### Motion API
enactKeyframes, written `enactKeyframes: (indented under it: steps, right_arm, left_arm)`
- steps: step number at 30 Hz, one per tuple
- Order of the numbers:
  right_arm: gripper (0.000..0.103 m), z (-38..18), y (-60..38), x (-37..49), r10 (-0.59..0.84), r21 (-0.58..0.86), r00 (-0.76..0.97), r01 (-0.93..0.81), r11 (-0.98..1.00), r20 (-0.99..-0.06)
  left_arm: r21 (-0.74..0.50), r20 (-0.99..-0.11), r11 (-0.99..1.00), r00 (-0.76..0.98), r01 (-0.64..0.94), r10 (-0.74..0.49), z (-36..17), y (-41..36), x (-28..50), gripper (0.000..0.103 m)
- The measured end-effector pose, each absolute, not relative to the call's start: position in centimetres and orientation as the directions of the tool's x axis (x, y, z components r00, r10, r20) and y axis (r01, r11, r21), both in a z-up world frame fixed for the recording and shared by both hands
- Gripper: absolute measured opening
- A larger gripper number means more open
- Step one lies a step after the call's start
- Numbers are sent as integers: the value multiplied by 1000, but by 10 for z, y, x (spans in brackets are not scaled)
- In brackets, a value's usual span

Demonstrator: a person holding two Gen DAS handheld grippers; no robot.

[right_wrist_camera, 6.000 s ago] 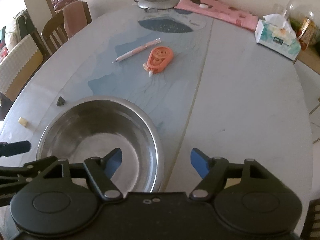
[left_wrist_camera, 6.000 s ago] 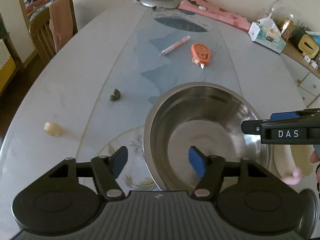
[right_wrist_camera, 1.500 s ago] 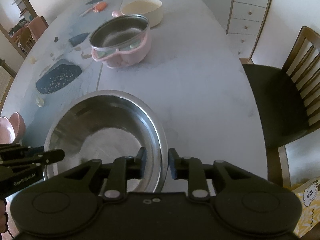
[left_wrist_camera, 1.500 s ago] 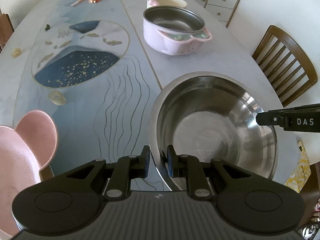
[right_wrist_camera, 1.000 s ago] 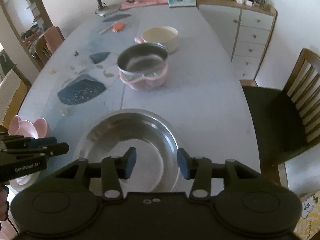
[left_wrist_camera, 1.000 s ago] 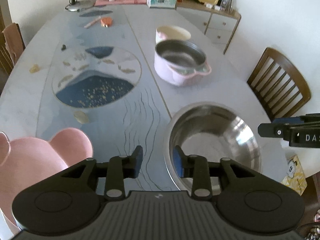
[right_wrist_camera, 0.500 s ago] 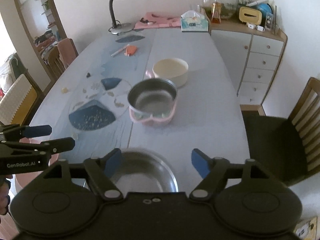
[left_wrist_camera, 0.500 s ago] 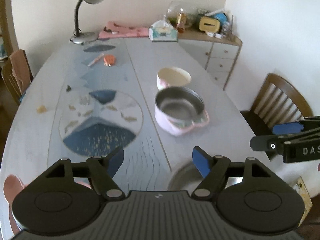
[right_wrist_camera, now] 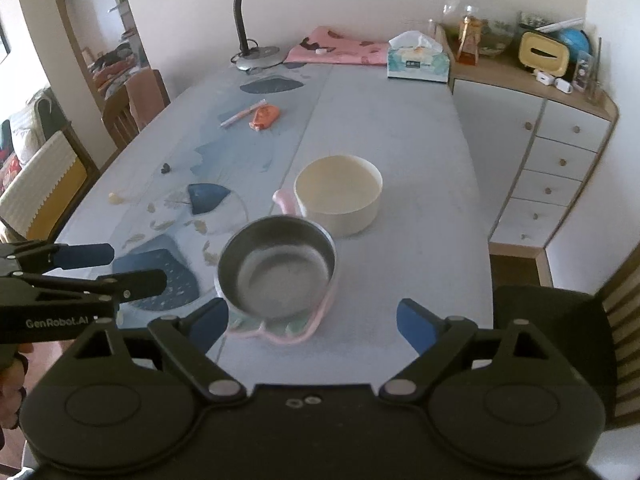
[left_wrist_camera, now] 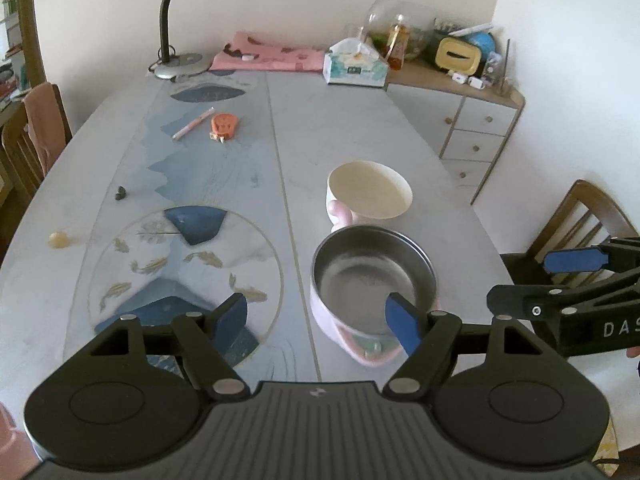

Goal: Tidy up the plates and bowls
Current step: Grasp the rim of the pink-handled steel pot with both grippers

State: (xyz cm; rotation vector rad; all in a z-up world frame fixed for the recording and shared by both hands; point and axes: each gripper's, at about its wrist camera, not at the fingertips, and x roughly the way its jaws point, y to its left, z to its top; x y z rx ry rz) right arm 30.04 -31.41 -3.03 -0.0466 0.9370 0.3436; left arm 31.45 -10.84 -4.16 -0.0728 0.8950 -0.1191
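A pink bowl with a steel liner (left_wrist_camera: pixel 372 280) (right_wrist_camera: pixel 276 268) stands on the table just ahead of both grippers. Behind it, touching or nearly so, is a cream bowl with a pink handle (left_wrist_camera: pixel 370 194) (right_wrist_camera: pixel 338 196). My left gripper (left_wrist_camera: pixel 316 316) (right_wrist_camera: pixel 124 266) is open and empty, above the table to the left of the pink bowl. My right gripper (right_wrist_camera: pixel 314 322) (left_wrist_camera: pixel 532 280) hovers on the near right side of that bowl; its jaws are opening with nothing between them. A corner of a pink plate (left_wrist_camera: pixel 8 436) shows at the bottom left.
At the far end of the table (left_wrist_camera: pixel 340 128) are a desk lamp (left_wrist_camera: pixel 188 20), a pink cloth (left_wrist_camera: pixel 268 56) and a tissue box (left_wrist_camera: pixel 354 66). A pen (left_wrist_camera: pixel 194 122) and an orange tape dispenser (left_wrist_camera: pixel 224 124) lie mid-table. A wooden chair (right_wrist_camera: pixel 560 328) and a drawer cabinet (right_wrist_camera: pixel 560 152) stand to the right.
Both grippers let go of the large steel bowl's rim, opened wide, and drew back and upward. The steel bowl has dropped out of view below; the far end of the table now shows.
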Motion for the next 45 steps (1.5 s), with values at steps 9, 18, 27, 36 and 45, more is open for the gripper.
enactKeyframes:
  steps: [9, 18, 27, 36, 45]
  right_arm:
    - [87, -64, -310, 352, 272, 111, 480, -338, 935, -834]
    - [70, -94, -304, 383, 267, 120, 416, -345, 931, -869]
    - [45, -106, -303, 398, 284, 149, 374, -351, 925, -883]
    - [25, -106, -303, 397, 297, 154, 352, -382, 911, -888]
    - [9, -104, -299, 394, 285, 141, 358, -378, 915, -889]
  left_arm:
    - [-84, -829, 996, 554, 18, -80, -75, -120, 367, 76]
    - [-42, -864, 999, 502, -8, -32, -103, -131, 398, 75]
    - [-43, -886, 999, 462, 13, -44, -116, -141, 407, 44]
    - [-34, -894, 999, 446, 10, -35, -112, -144, 404, 22]
    - [15, -898, 1000, 440, -2, 14, -111, -146, 404, 10]
